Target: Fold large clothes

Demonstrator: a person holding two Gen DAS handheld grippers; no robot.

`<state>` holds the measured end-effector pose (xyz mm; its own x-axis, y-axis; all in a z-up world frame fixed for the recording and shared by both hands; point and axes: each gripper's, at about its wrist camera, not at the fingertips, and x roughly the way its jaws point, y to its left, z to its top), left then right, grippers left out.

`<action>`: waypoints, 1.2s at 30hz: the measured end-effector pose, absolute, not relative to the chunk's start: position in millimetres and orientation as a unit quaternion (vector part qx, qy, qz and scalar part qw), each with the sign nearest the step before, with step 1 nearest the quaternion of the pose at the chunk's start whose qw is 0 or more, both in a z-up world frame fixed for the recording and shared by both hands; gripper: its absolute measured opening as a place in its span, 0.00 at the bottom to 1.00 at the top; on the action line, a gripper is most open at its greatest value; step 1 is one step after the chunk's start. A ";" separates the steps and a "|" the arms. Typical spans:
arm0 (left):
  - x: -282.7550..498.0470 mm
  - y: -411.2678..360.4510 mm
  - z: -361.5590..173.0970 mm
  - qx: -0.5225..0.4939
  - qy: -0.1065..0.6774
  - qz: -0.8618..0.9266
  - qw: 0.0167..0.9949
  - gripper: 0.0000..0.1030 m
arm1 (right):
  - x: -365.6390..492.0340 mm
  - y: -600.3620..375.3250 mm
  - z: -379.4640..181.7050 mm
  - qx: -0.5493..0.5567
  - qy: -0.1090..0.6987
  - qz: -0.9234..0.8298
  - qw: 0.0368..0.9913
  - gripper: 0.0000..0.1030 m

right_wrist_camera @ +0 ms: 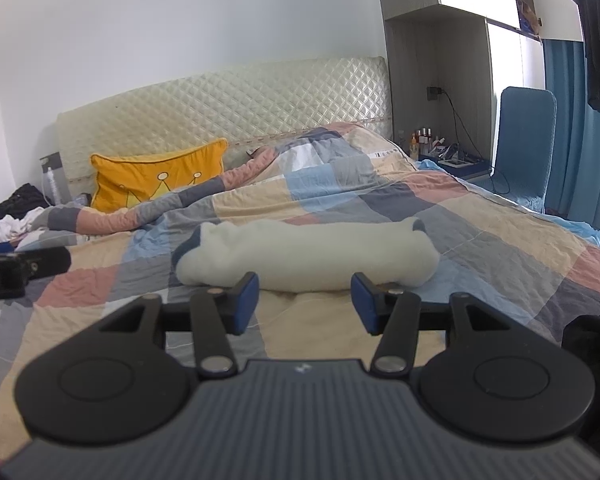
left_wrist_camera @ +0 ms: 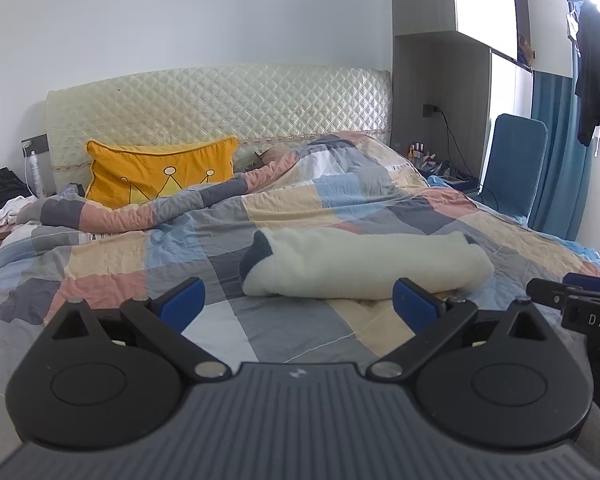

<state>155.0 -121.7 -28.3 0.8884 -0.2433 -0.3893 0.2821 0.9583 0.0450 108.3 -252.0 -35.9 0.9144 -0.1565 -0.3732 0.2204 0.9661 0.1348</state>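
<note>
A cream fleece garment with dark blue trim (left_wrist_camera: 360, 262) lies folded into a long bundle on the checked quilt; it also shows in the right wrist view (right_wrist_camera: 308, 258). My left gripper (left_wrist_camera: 300, 304) is open and empty, held above the quilt just short of the bundle's near edge. My right gripper (right_wrist_camera: 305, 300) is open and empty, also just in front of the bundle. The right gripper shows at the right edge of the left wrist view (left_wrist_camera: 572, 300), and the left gripper shows at the left edge of the right wrist view (right_wrist_camera: 24, 268).
The checked quilt (left_wrist_camera: 100, 264) covers the bed. A yellow crown pillow (left_wrist_camera: 160, 172) leans on the quilted headboard (left_wrist_camera: 220, 104). A blue chair (left_wrist_camera: 516, 160) and a nightstand with bottles (left_wrist_camera: 424, 156) stand at the right. Clothes are piled at the left (left_wrist_camera: 0, 200).
</note>
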 end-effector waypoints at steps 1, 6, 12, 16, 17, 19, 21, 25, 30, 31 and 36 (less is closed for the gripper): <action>154.7 -121.9 -27.9 0.050 0.193 -0.135 0.971 0.99 | 108.2 -253.0 -35.5 0.089 0.181 -0.097 0.975 0.77; 153.8 -122.4 -26.3 0.047 0.192 -0.135 0.971 0.99 | 109.2 -257.0 -33.4 0.084 0.177 -0.101 0.975 0.91; 153.4 -122.4 -25.4 0.047 0.194 -0.132 0.971 0.99 | 110.7 -258.1 -32.4 0.080 0.177 -0.109 0.975 0.98; 152.6 -123.1 -23.4 0.044 0.195 -0.132 0.971 0.99 | 110.4 -258.3 -31.4 0.078 0.173 -0.116 0.975 1.00; 152.8 -123.1 -23.5 0.044 0.196 -0.132 0.971 0.99 | 110.2 -258.6 -31.0 0.079 0.171 -0.116 0.975 1.00; 152.4 -123.8 -23.2 0.044 0.196 -0.132 0.971 0.99 | 109.6 -257.2 -31.1 0.080 0.172 -0.111 0.975 1.00; 152.4 -123.7 -22.7 0.044 0.195 -0.131 0.971 0.99 | 109.5 -256.8 -31.4 0.077 0.172 -0.114 0.975 1.00; 152.2 -124.0 -22.3 0.044 0.193 -0.130 0.971 0.99 | 109.6 -256.4 -31.7 0.078 0.173 -0.110 0.976 1.00; 151.2 -125.0 -21.8 0.044 0.190 -0.130 0.972 0.99 | 110.4 -256.5 -33.0 0.077 0.178 -0.110 0.975 1.00; 151.1 -125.0 -21.4 0.044 0.190 -0.130 0.972 0.99 | 110.1 -256.9 -33.0 0.077 0.178 -0.110 0.975 1.00; 151.9 -125.2 -20.2 0.043 0.188 -0.129 0.973 0.99 | 109.7 -256.2 -33.4 0.078 0.177 -0.110 0.975 1.00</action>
